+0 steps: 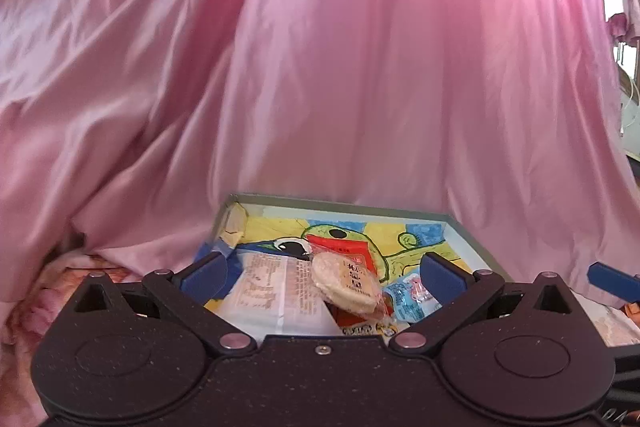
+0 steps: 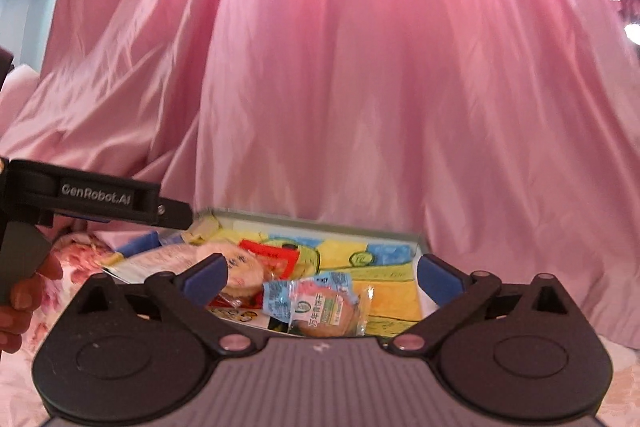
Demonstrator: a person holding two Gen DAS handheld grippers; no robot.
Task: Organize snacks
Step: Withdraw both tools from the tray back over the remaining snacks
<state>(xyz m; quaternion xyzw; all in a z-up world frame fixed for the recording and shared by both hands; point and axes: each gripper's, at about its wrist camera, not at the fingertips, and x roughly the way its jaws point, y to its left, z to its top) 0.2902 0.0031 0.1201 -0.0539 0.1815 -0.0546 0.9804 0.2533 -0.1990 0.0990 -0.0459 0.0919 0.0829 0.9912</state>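
Left wrist view: left gripper (image 1: 324,273) is spread wide, blue pads at either side, nothing between them; it hangs above the near end of the tray.
Right wrist view: right gripper (image 2: 322,273) is likewise spread wide and holds nothing; its pads (image 2: 440,279) flank the snacks from above without touching them.
Tray (image 1: 460,227): shallow grey-rimmed box whose floor bears a bright cartoon drawing in yellow, green, blue and red; it rests on pink fabric.
Round cracker packet (image 1: 346,283): clear wrapper over a pale round disc, lying inside the tray on top of the other packets, tilted.
White packet (image 1: 266,287): flat, printed with small text, inside the tray under the left edge of the round cracker packet.
Red packet (image 1: 344,249): partly covered by the round cracker packet, toward the tray centre.
Blue packet (image 1: 408,297): small, crumpled, at the near right of the tray, just beside the round cracker packet.
Green-label cake packet (image 2: 328,311): clear wrapper with a brown round cake, in the near part of the tray, between the right gripper's pads in the picture; the label text is too blurred to read with confidence.
Other gripper in right wrist view: black body marked GenRobot.AI (image 2: 96,195), at the left, reaching toward the tray's far left corner, held by a hand (image 2: 20,295).
Pink curtain (image 1: 320,67): glossy drape filling the background behind the tray.
Floral cloth (image 2: 76,255): patterned surface left of the tray.
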